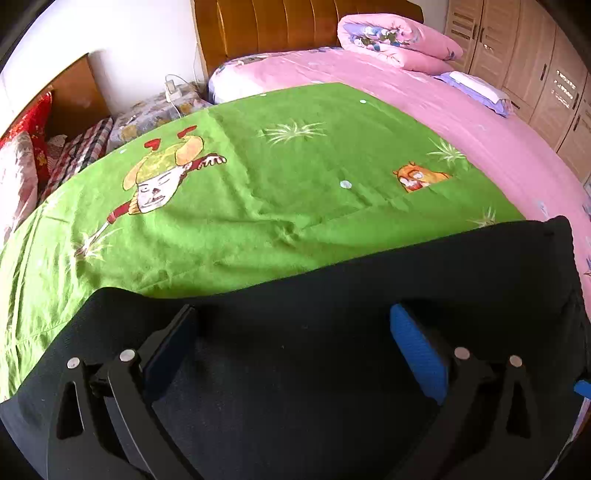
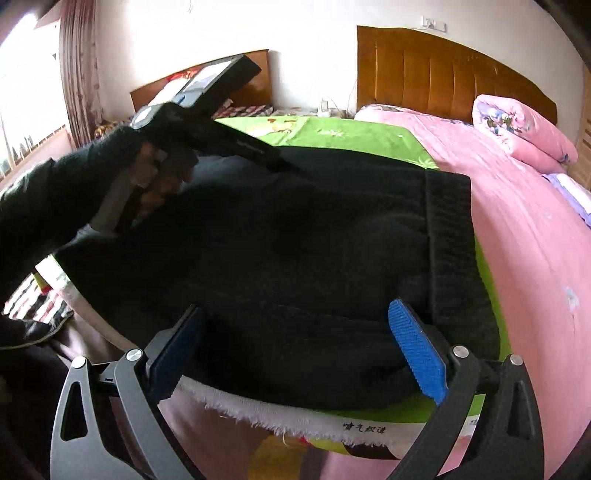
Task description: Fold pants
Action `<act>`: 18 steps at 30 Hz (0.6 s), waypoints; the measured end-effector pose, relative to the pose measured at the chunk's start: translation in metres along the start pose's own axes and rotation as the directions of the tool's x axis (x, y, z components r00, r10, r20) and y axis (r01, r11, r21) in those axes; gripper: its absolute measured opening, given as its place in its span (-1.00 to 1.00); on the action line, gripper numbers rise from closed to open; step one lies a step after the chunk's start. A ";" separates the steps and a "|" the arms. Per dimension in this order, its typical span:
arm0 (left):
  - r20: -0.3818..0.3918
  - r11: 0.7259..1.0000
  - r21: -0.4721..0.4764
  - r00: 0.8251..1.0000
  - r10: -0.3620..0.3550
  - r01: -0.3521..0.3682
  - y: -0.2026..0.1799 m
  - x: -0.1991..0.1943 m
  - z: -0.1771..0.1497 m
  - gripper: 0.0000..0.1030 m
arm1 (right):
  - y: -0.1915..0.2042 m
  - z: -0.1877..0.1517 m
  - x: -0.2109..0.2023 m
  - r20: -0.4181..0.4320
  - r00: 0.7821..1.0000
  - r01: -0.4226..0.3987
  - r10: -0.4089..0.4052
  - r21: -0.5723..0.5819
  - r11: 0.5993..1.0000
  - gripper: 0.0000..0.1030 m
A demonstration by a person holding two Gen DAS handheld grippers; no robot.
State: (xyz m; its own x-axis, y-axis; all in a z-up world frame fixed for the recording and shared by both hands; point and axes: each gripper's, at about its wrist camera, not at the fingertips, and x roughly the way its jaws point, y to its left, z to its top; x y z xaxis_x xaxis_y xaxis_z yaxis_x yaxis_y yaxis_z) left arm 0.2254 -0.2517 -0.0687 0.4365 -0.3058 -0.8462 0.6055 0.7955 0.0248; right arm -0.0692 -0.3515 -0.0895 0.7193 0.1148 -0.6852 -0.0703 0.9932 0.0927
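Note:
The black pants (image 1: pixel 332 295) lie folded flat across the near edge of a green cartoon sheet (image 1: pixel 258 184) on the bed. My left gripper (image 1: pixel 295 332) hovers over the pants, its jaws wide apart and empty. In the right wrist view the pants (image 2: pixel 295 240) fill the middle, with the ribbed waistband (image 2: pixel 450 240) on the right. My right gripper (image 2: pixel 295 336) is open over the near edge of the pants, holding nothing. The left gripper's body (image 2: pixel 207 122) and the gloved hand holding it show at upper left, over the far side of the pants.
A pink bedsheet (image 1: pixel 480 122) covers the bed to the right, with a folded pink quilt (image 1: pixel 395 37) near the wooden headboard (image 1: pixel 277 26). Wardrobes (image 1: pixel 535 55) stand at far right. A second bed with pillows (image 1: pixel 29 147) is at left. The sheet's frayed white hem (image 2: pixel 295 417) hangs off the bed edge.

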 end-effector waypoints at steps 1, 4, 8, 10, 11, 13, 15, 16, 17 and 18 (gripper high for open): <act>0.003 1.000 -0.001 1.000 -0.001 0.001 0.000 -0.003 0.000 0.97 | -0.001 -0.001 -0.001 0.008 1.000 -0.006 0.006 0.004 1.000 0.87; 0.010 1.000 -0.006 1.000 0.000 0.000 -0.002 -0.006 0.001 0.97 | -0.007 -0.004 -0.002 0.037 0.999 -0.032 0.031 0.020 0.999 0.87; 0.021 1.000 -0.008 1.000 0.010 -0.010 -0.004 -0.010 -0.001 0.97 | 0.003 -0.007 -0.009 0.062 0.997 -0.043 0.041 0.030 0.999 0.87; 0.021 1.000 -0.012 1.000 0.006 -0.005 -0.003 -0.010 -0.001 0.97 | 0.003 -0.006 -0.010 0.064 0.997 -0.045 0.043 0.032 0.999 0.87; 0.021 1.000 -0.015 1.000 0.003 -0.003 -0.002 -0.010 0.000 0.97 | 0.002 -0.005 -0.010 0.061 0.997 -0.048 0.046 0.038 0.998 0.87; 0.022 1.000 -0.019 1.000 0.001 0.000 -0.001 -0.014 0.000 0.97 | 0.001 0.002 -0.008 0.042 0.998 -0.041 0.039 0.045 0.998 0.87; 0.069 0.999 -0.042 0.997 0.031 -0.028 0.002 -0.034 -0.002 0.95 | 0.007 0.012 -0.013 0.019 0.999 0.027 -0.029 0.059 0.998 0.87; 0.101 0.999 -0.049 0.995 0.026 -0.021 0.003 -0.046 -0.004 0.95 | 0.010 0.016 -0.016 0.024 0.999 0.044 -0.045 0.073 0.996 0.89; 0.155 0.999 -0.052 0.988 -0.001 0.009 0.005 -0.068 -0.008 0.97 | 0.013 0.021 -0.022 0.050 0.998 0.040 -0.045 0.090 0.995 0.89; 0.187 0.998 -0.052 0.982 -0.015 0.026 0.006 -0.083 -0.013 0.97 | 0.016 0.025 -0.027 0.081 0.996 0.021 -0.029 0.095 0.995 0.89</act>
State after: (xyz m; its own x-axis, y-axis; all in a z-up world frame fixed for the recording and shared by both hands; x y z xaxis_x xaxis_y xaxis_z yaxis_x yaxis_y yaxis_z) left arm 0.1841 -0.2146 -0.0051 0.5441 -0.4106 -0.7317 0.5810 0.8135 -0.0245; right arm -0.0730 -0.3392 -0.0516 0.7746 0.0843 -0.6268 0.0108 0.9892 0.1464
